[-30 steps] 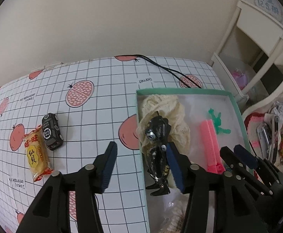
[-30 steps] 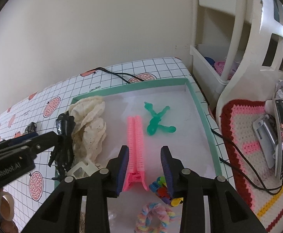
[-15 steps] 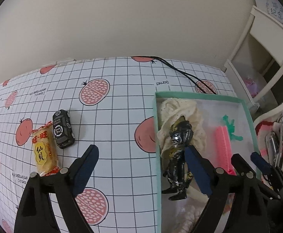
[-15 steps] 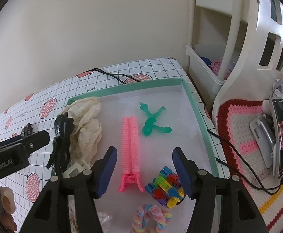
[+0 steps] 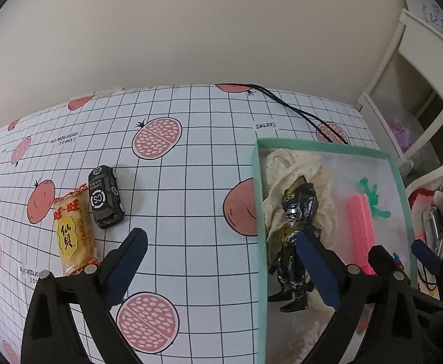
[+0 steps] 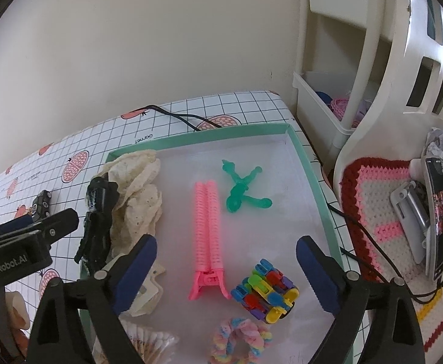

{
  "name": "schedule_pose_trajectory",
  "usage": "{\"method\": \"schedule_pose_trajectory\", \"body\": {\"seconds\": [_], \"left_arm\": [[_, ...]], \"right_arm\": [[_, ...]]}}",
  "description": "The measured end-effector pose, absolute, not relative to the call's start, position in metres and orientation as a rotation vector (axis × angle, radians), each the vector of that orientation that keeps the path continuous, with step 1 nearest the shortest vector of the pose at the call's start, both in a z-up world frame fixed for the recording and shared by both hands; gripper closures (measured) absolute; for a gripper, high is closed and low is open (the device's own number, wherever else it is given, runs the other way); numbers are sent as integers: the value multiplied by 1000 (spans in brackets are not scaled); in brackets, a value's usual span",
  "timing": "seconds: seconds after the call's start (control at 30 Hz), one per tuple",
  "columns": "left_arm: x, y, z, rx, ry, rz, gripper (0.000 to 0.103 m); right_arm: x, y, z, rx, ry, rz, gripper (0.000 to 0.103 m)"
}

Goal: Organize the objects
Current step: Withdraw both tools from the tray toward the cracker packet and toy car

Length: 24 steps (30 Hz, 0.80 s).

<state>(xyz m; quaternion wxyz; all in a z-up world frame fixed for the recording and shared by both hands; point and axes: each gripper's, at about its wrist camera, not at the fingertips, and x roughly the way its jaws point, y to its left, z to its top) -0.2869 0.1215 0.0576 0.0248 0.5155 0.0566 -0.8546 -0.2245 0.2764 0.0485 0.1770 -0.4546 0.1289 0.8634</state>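
While the left gripper (image 5: 218,262) is hanging over the gridded, pomegranate-print tablecloth (image 5: 191,157) with its blue-padded jaws spread wide and nothing between them, its wrist camera is showing a black toy car (image 5: 105,196) lying on the cloth beside a yellow snack packet (image 5: 73,233), the two touching or nearly so. Well to their right, a teal-rimmed tray (image 5: 258,200) is sitting on the cloth. Inside it, a black and silver action figure (image 5: 294,236) is lying along the tray's near-left wall, its upper body resting on a cream lace cloth (image 5: 294,170). Further right in the tray, a pink hair clip (image 5: 360,230) is lying beside a green toy figure (image 5: 373,194). The right gripper (image 5: 403,261) is showing at the lower right edge, over the tray.

Looking from the right wrist, the right gripper (image 6: 224,261) is hovering above the tray (image 6: 309,176), its jaws likewise standing wide apart and empty. Between them the pink hair clip (image 6: 207,227) is lying lengthwise on the white floor, with the green toy figure (image 6: 242,188) just beyond it. A multicoloured block toy (image 6: 265,291) is sitting near the right finger, and a pastel scrunchie (image 6: 241,339) is lying at the bottom edge. The action figure (image 6: 98,218) and lace cloth (image 6: 139,194) are lying at the tray's left side, and the left gripper (image 6: 51,221) is reaching in from the left.
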Motion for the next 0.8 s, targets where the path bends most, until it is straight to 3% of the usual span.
{"method": "schedule_pose_trajectory", "body": {"seconds": [0.1,0.8], "left_arm": [[-286,118,58,1586,177,-2641,0],[-281,51,66,1494,303,-2596,0]], "right_arm": [[-224,274,50,-1283,355,2437,0],[-236,250,67,-1223,362,2457,0]]}}
